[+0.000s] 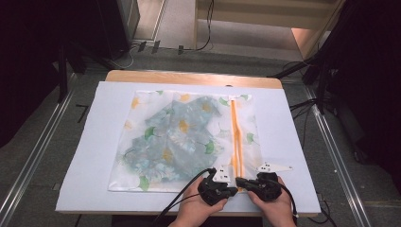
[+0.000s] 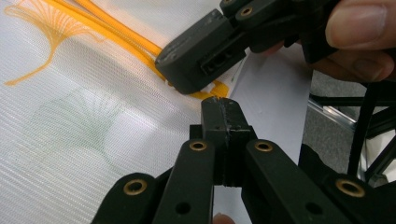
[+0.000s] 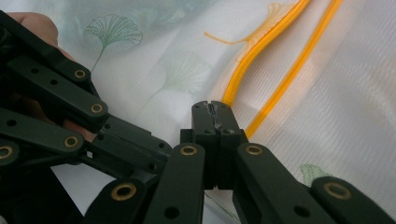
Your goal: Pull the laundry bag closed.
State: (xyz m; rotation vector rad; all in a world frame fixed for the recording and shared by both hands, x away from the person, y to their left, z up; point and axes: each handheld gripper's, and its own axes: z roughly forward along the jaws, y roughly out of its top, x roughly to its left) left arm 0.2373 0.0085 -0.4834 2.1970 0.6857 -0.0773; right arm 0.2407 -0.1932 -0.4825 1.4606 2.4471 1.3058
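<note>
- The left gripper sits at the near edge of the mesh laundry bag, jaws pressed fully together; whether any mesh is caught between them cannot be told.
- The right gripper lies just beside it, tips almost touching the left one's — its jaws are also closed flat against each other.
- In the left gripper view, the right gripper comes down from above onto the end of the orange zipper, just ahead of the left gripper's tips.
- In the right gripper view, the zipper runs away from the closed tips in two orange lines.
- The bag — white mesh with ginkgo leaves, patterned cloth inside — lies flat on the white table cover, stretching away from both grippers.
</note>
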